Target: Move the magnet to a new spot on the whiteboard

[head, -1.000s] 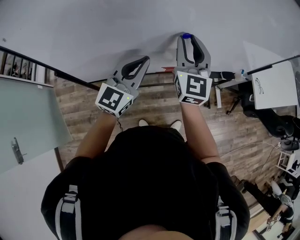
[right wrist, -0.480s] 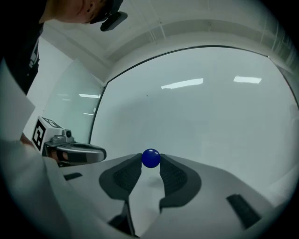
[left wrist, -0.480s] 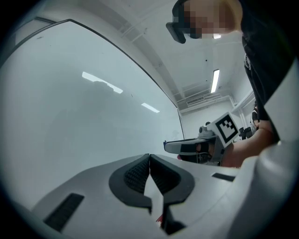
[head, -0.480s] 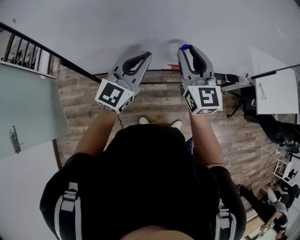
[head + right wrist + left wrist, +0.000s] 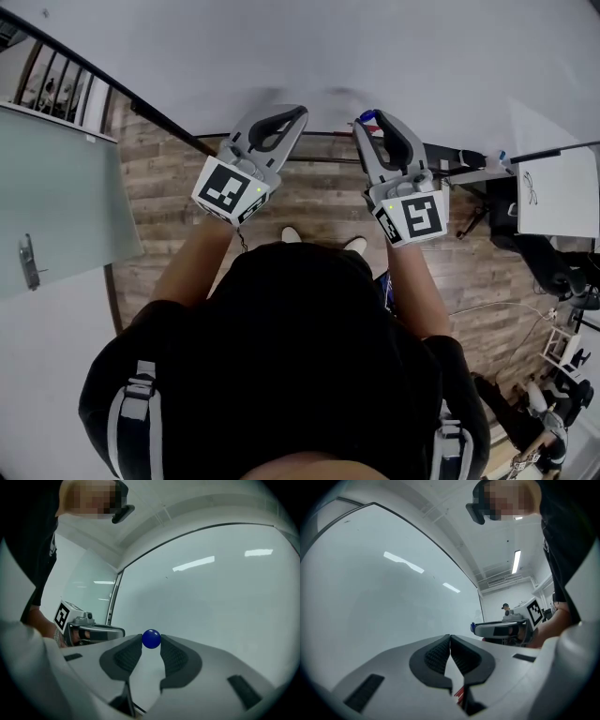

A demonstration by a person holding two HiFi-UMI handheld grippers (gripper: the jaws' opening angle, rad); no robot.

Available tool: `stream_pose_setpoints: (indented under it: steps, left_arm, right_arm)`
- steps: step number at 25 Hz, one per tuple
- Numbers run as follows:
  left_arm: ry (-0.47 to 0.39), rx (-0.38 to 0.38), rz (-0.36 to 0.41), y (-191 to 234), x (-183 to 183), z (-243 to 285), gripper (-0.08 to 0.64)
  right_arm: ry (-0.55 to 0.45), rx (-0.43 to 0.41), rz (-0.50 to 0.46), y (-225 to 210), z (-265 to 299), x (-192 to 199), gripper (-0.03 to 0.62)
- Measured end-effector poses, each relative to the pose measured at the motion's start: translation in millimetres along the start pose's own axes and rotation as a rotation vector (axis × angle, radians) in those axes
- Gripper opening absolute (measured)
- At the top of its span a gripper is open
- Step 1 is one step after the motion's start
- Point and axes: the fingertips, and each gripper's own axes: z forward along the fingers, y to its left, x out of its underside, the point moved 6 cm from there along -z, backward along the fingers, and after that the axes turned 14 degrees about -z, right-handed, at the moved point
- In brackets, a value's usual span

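A small blue ball magnet sits pinched between the tips of my right gripper, which is shut on it just in front of the whiteboard. I cannot tell whether the magnet touches the board. From the head view, the magnet shows at the tip of the right gripper, low on the whiteboard. My left gripper hovers beside it to the left, its jaws shut with nothing between them. The left gripper view also catches the right gripper side on.
The whiteboard's dark lower rail runs under both grippers, and something red lies below the left jaws. A glass door stands at the left. At the right is a desk with white paper. A person is far off.
The right gripper, still holding the magnet, has come lower and slightly right in the head view. The left gripper stays shut and has barely shifted.
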Motion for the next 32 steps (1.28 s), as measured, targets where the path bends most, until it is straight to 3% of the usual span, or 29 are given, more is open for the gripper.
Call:
stream_pose_setpoints:
  steps: [11, 19, 32]
  left_arm:
    - [0.025, 0.007, 0.009, -9, 11, -17, 0.005]
    - [0.020, 0.028, 0.010, -12, 9, -16, 0.005]
    - [0.001, 0.085, 0.018, -54, 2, 51, 0.005]
  right_arm:
    - [-0.010, -0.043, 0.030, 18, -5, 4, 0.120]
    - [0.005, -0.029, 0.029, 20, -7, 1, 0.120]
    - [0.021, 0.082, 0.015, -54, -62, 8, 0.120]
